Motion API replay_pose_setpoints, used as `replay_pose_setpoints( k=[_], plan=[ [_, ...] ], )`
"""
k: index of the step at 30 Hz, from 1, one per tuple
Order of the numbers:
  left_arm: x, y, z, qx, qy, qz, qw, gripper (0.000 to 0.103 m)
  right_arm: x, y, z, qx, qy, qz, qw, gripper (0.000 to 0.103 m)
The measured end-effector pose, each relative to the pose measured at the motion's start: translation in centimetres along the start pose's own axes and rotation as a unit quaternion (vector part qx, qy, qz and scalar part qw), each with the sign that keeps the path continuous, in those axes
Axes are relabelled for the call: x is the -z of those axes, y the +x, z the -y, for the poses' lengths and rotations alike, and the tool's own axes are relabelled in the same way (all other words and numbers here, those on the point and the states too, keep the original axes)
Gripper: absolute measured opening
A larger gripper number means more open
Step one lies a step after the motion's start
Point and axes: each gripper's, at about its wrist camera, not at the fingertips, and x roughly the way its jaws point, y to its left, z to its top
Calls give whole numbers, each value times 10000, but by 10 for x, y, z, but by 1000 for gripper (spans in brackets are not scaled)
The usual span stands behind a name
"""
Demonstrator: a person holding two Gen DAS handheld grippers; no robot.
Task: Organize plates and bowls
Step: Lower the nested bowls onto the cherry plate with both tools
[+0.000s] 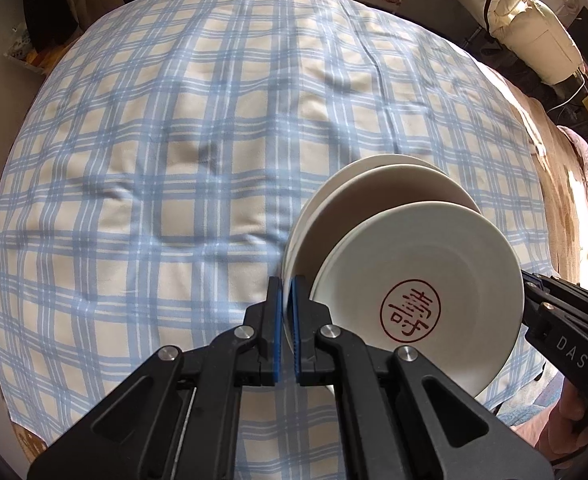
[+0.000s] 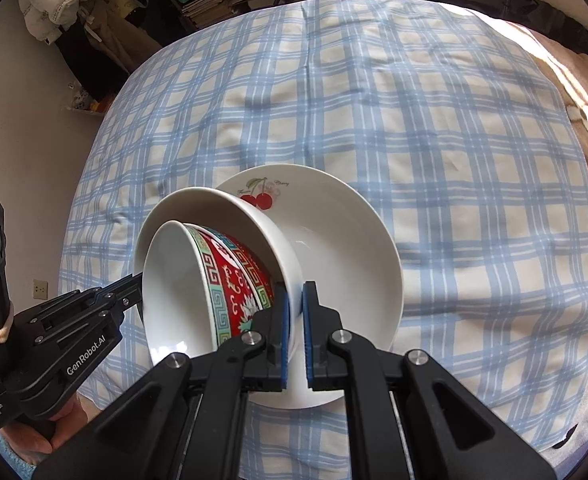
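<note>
A stack of crockery is carried between both tongs above a blue-and-cream checked cloth (image 1: 154, 160) spread over the surface. The left tongs (image 1: 286, 320) are pressed together on the rim of the outer white plate (image 1: 305, 236), with a smaller plate (image 1: 433, 280) bearing a red seal mark nested inside. The right tongs (image 2: 295, 320) are clamped on the rim of a white bowl (image 2: 254, 220), which holds a red patterned bowl (image 2: 234, 280) and sits in a cherry-printed plate (image 2: 345, 248). The whole stack is tilted.
</note>
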Motion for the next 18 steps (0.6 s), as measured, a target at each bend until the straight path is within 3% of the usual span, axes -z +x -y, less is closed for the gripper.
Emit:
replay_pose_setpoints(
  k=[10, 18],
  plan=[
    [-3, 1, 3, -47, -71, 117, 9999, 2, -6, 9, 16, -388, 238, -26, 9990, 9],
    [-6, 6, 8, -48, -66, 207, 9998, 3, -13, 9, 20, -404, 226, 38, 9989, 9]
  ],
)
